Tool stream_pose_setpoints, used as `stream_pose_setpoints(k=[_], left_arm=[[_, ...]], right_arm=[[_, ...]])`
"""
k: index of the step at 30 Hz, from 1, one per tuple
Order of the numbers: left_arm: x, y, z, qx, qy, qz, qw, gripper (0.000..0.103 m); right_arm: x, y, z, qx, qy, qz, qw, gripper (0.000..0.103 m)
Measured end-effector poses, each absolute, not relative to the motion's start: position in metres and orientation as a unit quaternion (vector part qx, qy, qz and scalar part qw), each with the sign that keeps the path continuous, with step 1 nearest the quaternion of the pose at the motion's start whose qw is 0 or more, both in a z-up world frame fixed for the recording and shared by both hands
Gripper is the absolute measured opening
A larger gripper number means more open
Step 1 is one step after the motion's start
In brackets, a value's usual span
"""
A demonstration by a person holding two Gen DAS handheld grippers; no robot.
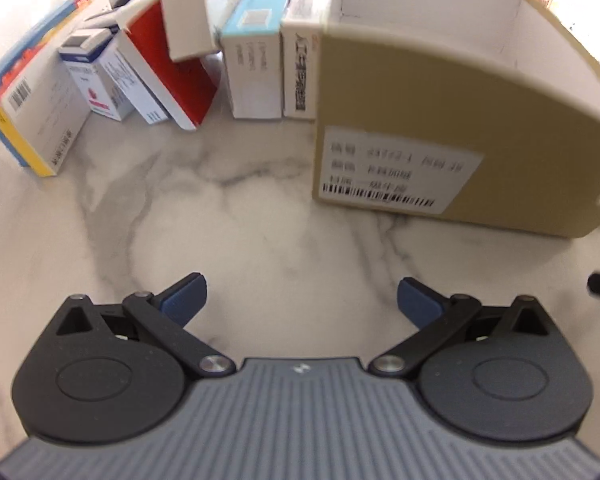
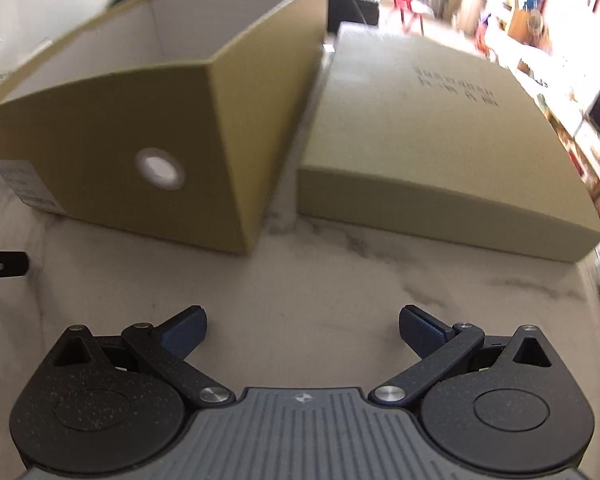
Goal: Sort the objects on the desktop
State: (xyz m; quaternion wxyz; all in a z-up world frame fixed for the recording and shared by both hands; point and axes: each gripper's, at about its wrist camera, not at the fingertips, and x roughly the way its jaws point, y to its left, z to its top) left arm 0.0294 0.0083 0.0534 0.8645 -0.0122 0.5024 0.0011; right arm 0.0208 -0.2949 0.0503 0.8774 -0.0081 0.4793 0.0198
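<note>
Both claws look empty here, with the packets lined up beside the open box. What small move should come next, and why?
Probably ease the left claw forward toward the row of small packets. It is open and empty, the open brown box stands right beside them, and the right claw faces only the box and its lid.

Matt cardboard box [image 2: 100, 152]; glossy marble-look tabletop [image 1: 220, 232]; paper label [image 1: 396, 168] on box.

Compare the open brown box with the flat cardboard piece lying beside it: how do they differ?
The open brown box stands tall with its top open and a white inside showing; the flat cardboard piece lies low with a closed top face. The box has a round hole in one wall and a barcode label on another; the flat piece carries only faint print. The box is darker tan, the flat piece paler. Both rest on the marble table.
</note>
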Motion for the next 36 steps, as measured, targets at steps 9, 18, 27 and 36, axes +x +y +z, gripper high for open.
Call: stream_pose_setpoints(k=[9, 18, 27, 36], left_arm=[[-0.011, 0.021, 0.173, 0.023, 0.498, 0.032, 0.866, 0.103], [-0.044, 0.038, 0.227, -0.007, 0.492, 0.079, 0.867, 0.103], [-0.031, 0.051, 0.255, 0.024, 0.494, 0.060, 0.867, 0.103], [0.002, 0.085, 0.248, 0.024, 0.496, 0.044, 0.867, 0.103]], right_arm=[[0.008, -0.315, 0.153, 0.012, 0.476, -0.009, 0.879, 0.103], [-0.019, -0.312, 0.202, -0.003, 0.490, -0.019, 0.871, 0.103], [-0.023, -0.296, 0.247, 0.011, 0.482, -0.029, 0.875, 0.103], [0.002, -0.262, 0.255, 0.021, 0.487, -0.059, 0.871, 0.103]])
